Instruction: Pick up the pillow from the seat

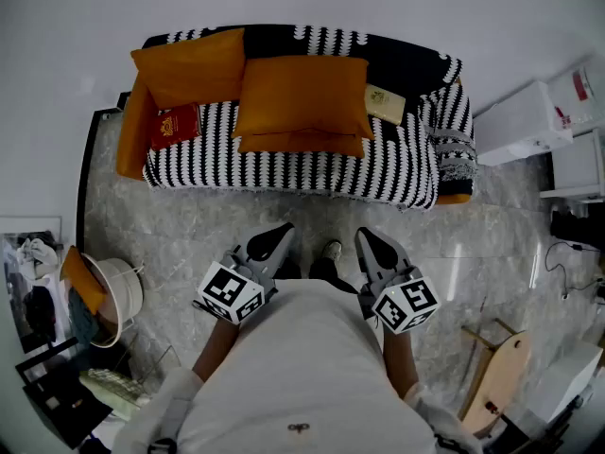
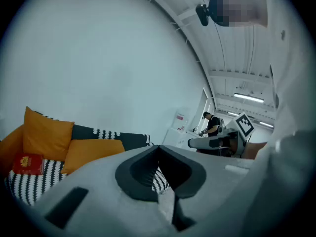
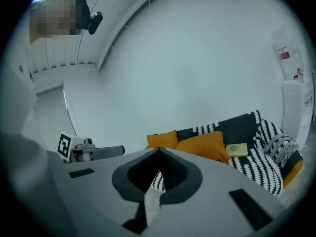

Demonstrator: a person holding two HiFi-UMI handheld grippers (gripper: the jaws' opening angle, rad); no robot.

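Pillow (image 1: 301,102) in orange is lying flat mid-seat on the striped sofa (image 1: 378,168), while the left gripper (image 1: 282,230) and right gripper (image 1: 367,236) are hanging fully closed and empty by the person's waist, seemingly because no reach has begun.

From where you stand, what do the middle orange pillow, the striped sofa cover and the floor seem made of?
Orange pillow: probably woven fabric, matte, with soft sagging edges.
Sofa cover: likely knitted or woven textile; it drapes in folds.
Floor: polished stone or marble-look tile, with grey veins and glare.
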